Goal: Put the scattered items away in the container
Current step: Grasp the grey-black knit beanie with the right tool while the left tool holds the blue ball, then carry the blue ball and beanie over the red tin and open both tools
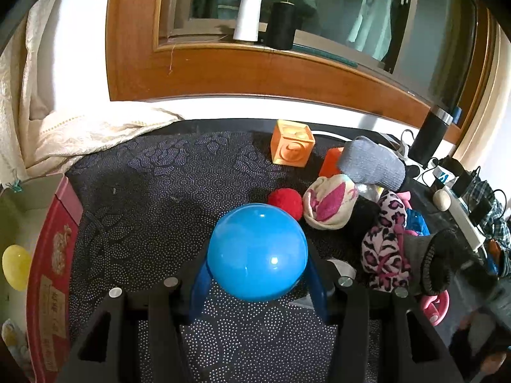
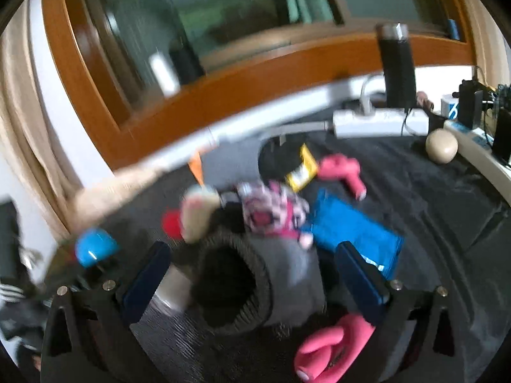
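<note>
A glossy blue ball [image 1: 255, 239] sits between the blue fingers [image 1: 199, 287] of my left gripper [image 1: 257, 257], which is shut on it above the dark dotted cloth [image 1: 166, 191]. A red box [image 1: 54, 255] stands at the left edge with a yellow egg shape [image 1: 16, 263] inside. In the blurred right wrist view my right gripper [image 2: 255, 274] stands wide open. A grey sock with a black cuff [image 2: 236, 287] lies between its fingers, and the pads are clear of it. The blue ball [image 2: 95, 245] also shows at the left of that view.
An orange cube [image 1: 292, 146], a red pompom [image 1: 286, 202], a grey sock [image 1: 370, 162] and a pink leopard sock [image 1: 383, 249] lie in a heap at the right. A pink toy [image 2: 332, 348], blue cloth [image 2: 351, 229], beige ball [image 2: 442, 150], black bottle [image 2: 397, 70] and power strip [image 2: 380, 123] lie around.
</note>
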`<state>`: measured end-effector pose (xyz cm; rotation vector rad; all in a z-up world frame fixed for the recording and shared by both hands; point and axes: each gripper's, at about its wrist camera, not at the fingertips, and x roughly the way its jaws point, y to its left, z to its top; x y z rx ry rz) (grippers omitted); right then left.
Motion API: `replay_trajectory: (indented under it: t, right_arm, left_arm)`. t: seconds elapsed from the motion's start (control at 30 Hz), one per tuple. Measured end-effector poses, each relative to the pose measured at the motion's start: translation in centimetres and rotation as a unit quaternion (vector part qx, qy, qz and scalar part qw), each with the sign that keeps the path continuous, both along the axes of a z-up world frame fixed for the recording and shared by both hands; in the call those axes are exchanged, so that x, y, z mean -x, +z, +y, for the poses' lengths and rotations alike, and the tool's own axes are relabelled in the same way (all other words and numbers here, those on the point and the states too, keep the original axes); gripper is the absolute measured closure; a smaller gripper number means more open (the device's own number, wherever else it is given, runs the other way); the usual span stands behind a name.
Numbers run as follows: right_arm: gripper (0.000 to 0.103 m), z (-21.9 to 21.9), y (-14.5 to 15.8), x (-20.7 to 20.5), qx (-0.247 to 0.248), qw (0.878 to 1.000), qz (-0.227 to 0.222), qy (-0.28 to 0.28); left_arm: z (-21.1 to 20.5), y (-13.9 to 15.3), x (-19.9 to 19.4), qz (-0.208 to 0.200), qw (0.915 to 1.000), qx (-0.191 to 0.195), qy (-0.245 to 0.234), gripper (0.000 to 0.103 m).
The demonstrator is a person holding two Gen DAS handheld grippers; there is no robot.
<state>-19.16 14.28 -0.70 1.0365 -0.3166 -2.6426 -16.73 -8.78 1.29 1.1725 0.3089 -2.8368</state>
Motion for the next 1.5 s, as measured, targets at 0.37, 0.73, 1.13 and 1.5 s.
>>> replay_trajectory:
  t: [0.37,0.73,1.13,1.5]
  right_arm:
    - [0.074,3.0,-1.2,0.8,0.052,0.996,-0.05,-0.052]
    - [0.075,2.2,2.6,-2.3,0.074,0.995,0.059,-0.04]
    - [0.075,-6.0,7.0,-4.4,0.09,0.991,0.076,0.059]
    - [0.075,-19.1,8.7,-6.8,0.071,0.977,0.075,0.188]
  left_arm:
    - [-0.2,0.2,-0.2,0.003,1.0,-0.001,0.005,0.049]
    - [-0.7,2.9,-2.5,0.046,0.9987,0.013,0.017,0.049]
    - [-5.1,5.4,-9.1,0.103,0.9884,0.081,0.077,0.049]
    - [-14.4,5.0,-15.1,0.11,0.9739,0.083,0.18,0.049]
